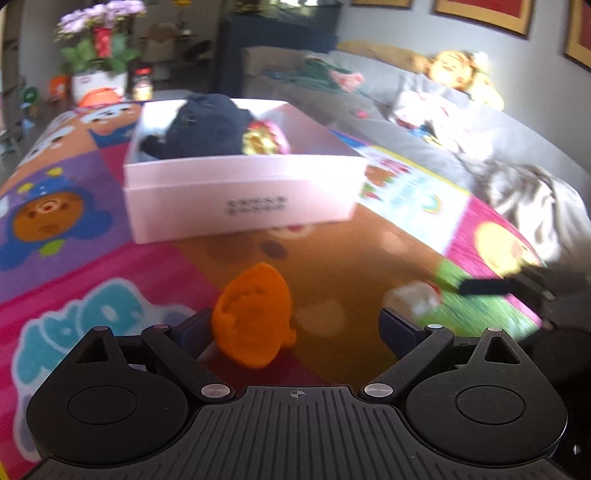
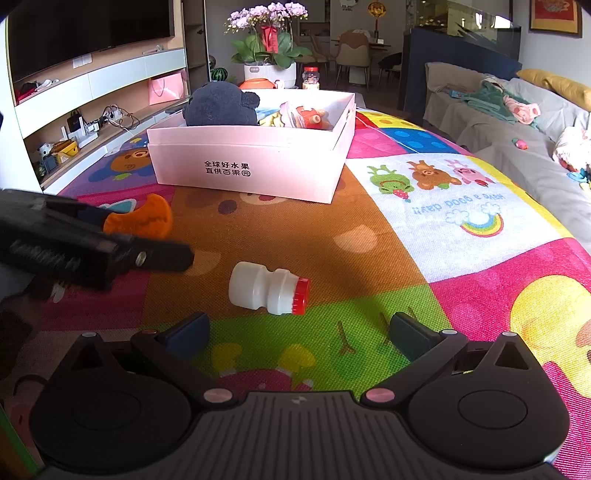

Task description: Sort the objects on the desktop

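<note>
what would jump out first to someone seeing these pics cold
Probably the pink box in the middle of the bright cartoon play mat, already holding a dark plush toy and other small toys. Next, the orange toy right at the left tongs, close to the inner fingertip. Then the small white bottle with a red cap, lying on its side just ahead of the open right tongs.

Home living room: grey sofa point(image 2: 517, 147) strewn with clothes, wall TV point(image 2: 88, 33) above shelving, potted orchid point(image 2: 267, 40), dining chairs point(image 2: 354, 48) behind, cartoon play mat point(image 2: 443, 221) underfoot.
</note>
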Demonstrator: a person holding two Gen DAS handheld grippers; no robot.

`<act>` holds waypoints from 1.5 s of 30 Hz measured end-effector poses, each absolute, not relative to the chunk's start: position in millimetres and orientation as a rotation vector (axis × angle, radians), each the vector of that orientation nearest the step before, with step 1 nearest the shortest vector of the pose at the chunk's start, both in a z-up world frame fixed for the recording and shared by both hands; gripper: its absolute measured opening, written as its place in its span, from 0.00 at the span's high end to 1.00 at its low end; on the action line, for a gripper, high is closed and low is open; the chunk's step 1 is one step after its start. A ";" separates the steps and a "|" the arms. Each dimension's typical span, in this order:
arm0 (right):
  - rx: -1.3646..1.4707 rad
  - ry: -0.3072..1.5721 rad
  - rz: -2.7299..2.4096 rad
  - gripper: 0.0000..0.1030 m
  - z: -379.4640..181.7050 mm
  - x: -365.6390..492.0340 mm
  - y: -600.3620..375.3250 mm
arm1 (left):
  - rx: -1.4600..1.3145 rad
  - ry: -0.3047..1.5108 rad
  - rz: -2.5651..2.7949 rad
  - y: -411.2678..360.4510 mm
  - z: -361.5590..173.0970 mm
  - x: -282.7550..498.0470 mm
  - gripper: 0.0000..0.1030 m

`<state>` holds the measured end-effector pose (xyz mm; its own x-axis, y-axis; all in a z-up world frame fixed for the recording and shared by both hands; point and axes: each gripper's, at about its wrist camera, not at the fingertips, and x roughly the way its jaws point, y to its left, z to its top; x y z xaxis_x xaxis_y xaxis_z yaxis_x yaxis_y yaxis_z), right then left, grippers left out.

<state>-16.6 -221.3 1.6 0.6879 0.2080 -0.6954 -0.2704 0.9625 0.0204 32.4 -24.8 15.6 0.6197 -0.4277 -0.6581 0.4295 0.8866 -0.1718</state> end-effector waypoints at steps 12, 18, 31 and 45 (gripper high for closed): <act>-0.086 0.766 0.267 0.00 2.4 -16.1 -221.9 | 0.093 0.738 -0.379 -28.3 10.8 41.2 0.17; -0.091 0.765 0.262 0.00 2.9 -16.2 -220.8 | 0.149 0.707 -0.335 -33.8 12.6 37.1 0.46; -0.109 0.769 0.293 0.49 13.4 -5.2 -194.8 | 0.048 0.683 -0.305 10.1 19.1 -23.5 0.46; -0.126 0.554 0.306 0.58 128.0 -35.4 -217.6 | 0.071 0.434 -0.342 8.0 98.0 -25.6 0.46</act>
<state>-35.4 -217.6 128.0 0.8067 0.2511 -0.5350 -0.3187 0.9472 -0.0361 -25.6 8.0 98.0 0.8514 -0.3094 -0.4235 0.3394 0.9406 -0.0048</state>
